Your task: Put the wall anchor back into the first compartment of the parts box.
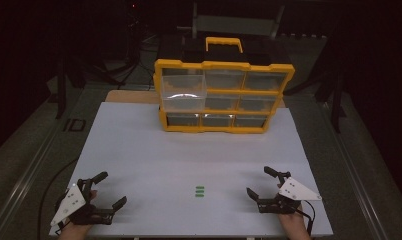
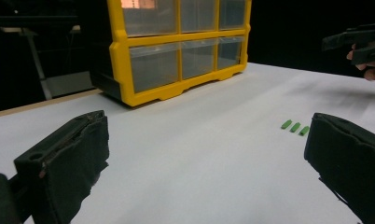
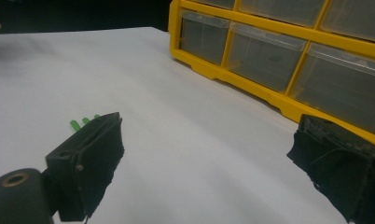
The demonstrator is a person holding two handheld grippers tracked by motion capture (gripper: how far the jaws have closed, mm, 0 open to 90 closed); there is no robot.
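**A:** Green pieces (image 1: pixel 199 192), three of them, lie side by side in a short row on the white surface (image 1: pixel 154 150), near the front edge and about midway between the two tools. In the left gripper view they sit just beside the inner edge of one black jaw (image 2: pixel 295 127); in the right gripper view their tips poke out from behind a jaw (image 3: pixel 83 122).

**B:** And the tools?

**A:** The left tool (image 1: pixel 105 192) rests low at the front left corner with its jaws spread wide and nothing between them. The right tool (image 1: pixel 262 184) sits at the front right, jaws likewise parted and bare. Each carries a grey three-cornered plate on top, and a hand holds each from below. Both stand well apart from the green pieces.

**B:** Any writing to read?

**A:** None that I can make out. The yellow organiser (image 1: pixel 223 97) has no legible label; its clear drawers are too dim to show any contents.

**B:** Where does it stand?

**A:** At the far side of the surface, upright, with a yellow handle on top. Its upper left drawer (image 1: pixel 184 95) juts forward of the others.

**B:** The room?

**A:** Dark. Black stands and cables ring the surface, and a grey floor runs along both sides.
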